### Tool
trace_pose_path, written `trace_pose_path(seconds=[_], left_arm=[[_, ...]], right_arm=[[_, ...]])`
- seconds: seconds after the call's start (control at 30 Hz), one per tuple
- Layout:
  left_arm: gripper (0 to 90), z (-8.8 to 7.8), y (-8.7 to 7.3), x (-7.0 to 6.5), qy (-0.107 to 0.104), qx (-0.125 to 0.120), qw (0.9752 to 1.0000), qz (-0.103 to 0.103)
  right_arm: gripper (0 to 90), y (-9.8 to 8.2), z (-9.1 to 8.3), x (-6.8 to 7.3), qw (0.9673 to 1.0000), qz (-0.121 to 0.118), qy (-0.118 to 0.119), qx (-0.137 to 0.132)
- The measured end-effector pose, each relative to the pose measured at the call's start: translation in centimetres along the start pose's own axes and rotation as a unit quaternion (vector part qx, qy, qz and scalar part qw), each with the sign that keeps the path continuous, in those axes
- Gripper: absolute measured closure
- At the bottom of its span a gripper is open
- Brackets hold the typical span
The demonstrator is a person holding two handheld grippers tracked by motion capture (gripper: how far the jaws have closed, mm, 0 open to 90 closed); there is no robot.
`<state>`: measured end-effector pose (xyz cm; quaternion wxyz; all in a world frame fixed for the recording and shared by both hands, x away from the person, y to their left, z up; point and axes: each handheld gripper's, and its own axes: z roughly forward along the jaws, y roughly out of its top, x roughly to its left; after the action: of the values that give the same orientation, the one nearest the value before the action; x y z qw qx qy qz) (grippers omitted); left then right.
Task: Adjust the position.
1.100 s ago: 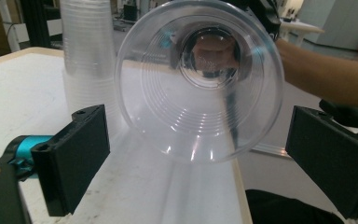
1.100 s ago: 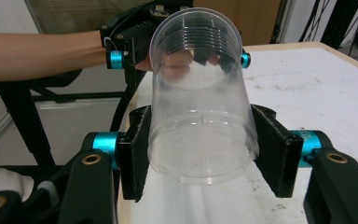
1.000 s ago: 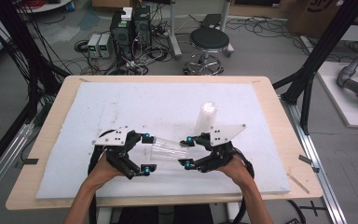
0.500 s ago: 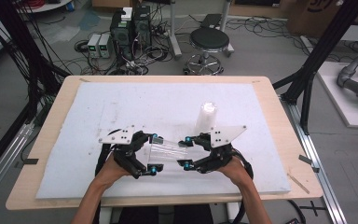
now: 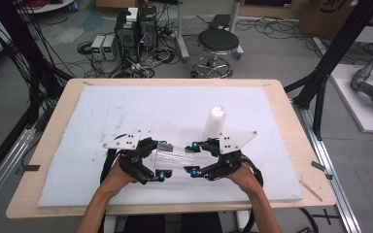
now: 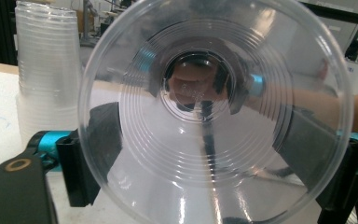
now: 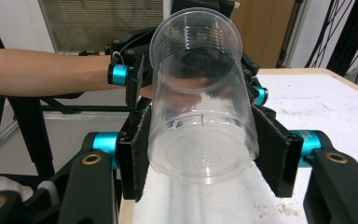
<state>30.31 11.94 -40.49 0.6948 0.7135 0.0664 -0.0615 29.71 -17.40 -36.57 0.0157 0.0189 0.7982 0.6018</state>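
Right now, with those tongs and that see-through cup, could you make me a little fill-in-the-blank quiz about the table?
1. The clear plastic cup lies on its ____ between the two tongs.
2. The right tongs clamp the cup at its ____ end.
3. The left tongs, whose jaws have just been closing, stand at the cup's ____ end.
4. The stack of clear plastic cups stands ____ on the white foam mat.

Missing words: side; bottom; open; upright

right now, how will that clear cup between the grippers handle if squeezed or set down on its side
The cup looks thin and see-through, so probably light and easily dented by the right gripper. Round and lying level, it would likely roll on the foam.
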Motion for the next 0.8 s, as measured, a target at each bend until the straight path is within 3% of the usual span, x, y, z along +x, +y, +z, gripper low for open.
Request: trace_pose_path(seconds=[0.33,0.8], left_arm=[[29.8,-0.22,0.14,-0.12,-0.002,-0.008,0.9998,0.016],[33.4,-0.30,0.20,-0.23,0.002,-0.009,0.9997,0.022]], right_arm=[[42.6,-0.01,0.14,0.00,1.0000,-0.002,0.005,0.001],[41.5,-0.05,0.24,0.03,1.0000,-0.004,0.006,0.006]])
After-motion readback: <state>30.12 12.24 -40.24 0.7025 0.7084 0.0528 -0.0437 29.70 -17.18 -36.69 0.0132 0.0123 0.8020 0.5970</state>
